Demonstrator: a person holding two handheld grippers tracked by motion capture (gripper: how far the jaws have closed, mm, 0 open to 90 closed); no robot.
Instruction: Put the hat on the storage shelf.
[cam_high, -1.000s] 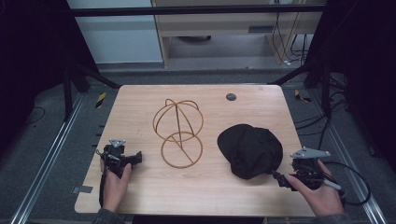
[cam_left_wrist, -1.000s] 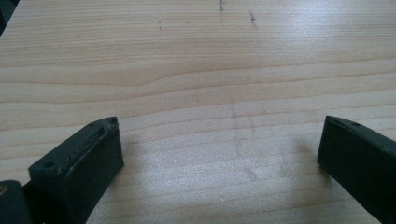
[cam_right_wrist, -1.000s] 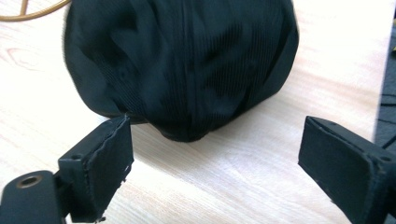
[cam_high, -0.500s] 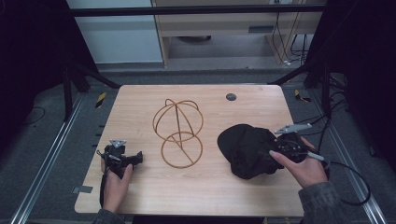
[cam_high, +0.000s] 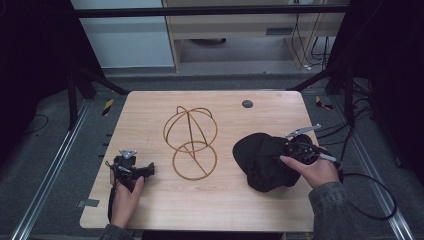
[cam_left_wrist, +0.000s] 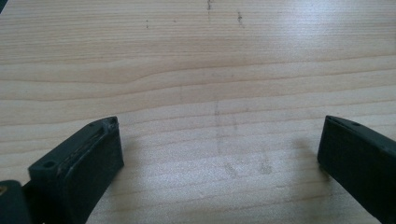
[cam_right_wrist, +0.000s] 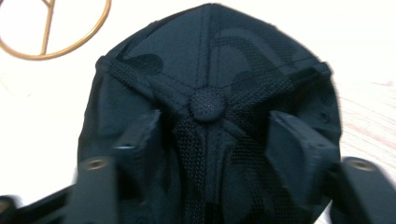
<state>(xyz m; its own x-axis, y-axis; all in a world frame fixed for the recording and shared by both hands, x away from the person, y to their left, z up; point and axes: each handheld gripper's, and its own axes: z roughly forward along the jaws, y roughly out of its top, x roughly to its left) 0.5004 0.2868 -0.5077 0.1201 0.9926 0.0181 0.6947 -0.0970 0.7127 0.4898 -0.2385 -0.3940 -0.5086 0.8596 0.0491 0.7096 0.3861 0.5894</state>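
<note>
Two grippers: right gripper (cam_right_wrist: 212, 140), jaws spread, straddles the black cap (cam_high: 262, 160) crown at 4 o'clock for a grab; left gripper (cam_left_wrist: 219, 154) rests open at 8 o'clock on the counter (cam_high: 220, 200), wire stand (cam_high: 191, 142) between.

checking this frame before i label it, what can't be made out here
- Right gripper: right gripper view, jaws apart over the black cap, but blur leaves contact with the fabric unclear.
- The cap's brim: high view, the right hand covers that side.
- Small dark disc on the table: high view, too small to identify.
- Wire stand: right gripper view, cut off by the top edge.
</note>
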